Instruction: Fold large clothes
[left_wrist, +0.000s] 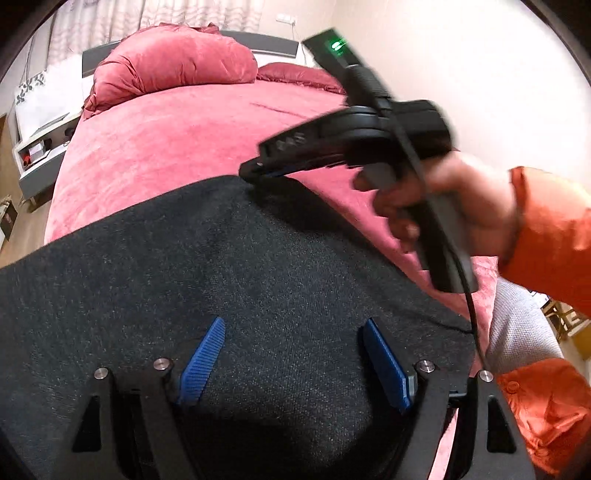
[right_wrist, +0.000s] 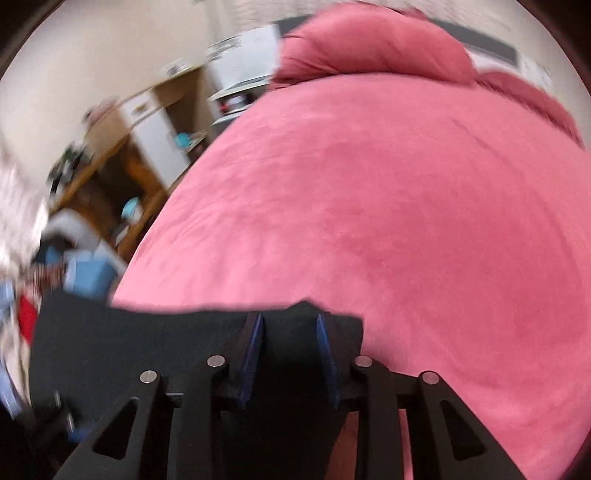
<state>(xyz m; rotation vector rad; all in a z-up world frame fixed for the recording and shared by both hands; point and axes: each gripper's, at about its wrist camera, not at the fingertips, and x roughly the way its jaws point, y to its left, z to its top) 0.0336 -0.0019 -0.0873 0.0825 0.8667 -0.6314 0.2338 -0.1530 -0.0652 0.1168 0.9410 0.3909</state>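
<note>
Dark grey knit cloth, the garment (left_wrist: 229, 280), lies spread on the near part of a bed (left_wrist: 192, 140) with a pink velvet cover. At the head of the bed there is a pink pillow (left_wrist: 173, 70), and a white nightstand (left_wrist: 40, 147) stands on the left side.

The left gripper (left_wrist: 291, 360) is above the middle of the garment. Its two blue pads (left_wrist: 203, 362) are wide apart and nothing is between them, so the fingers are released.

The right gripper (left_wrist: 255, 173) is seen from the left wrist view at the far right corner of the garment. Its tips touch the edge of the cloth there. A hand (left_wrist: 443, 199) in an orange sleeve (left_wrist: 554, 236) holds its handle. In the right wrist view the same gripper (right_wrist: 290, 358) has its pads (right_wrist: 253, 354) on both sides of a fold of the dark cloth, with a gap between them. This view is blurred, so I cannot tell if the fingers really pinch the cloth or only stand around it.
</note>
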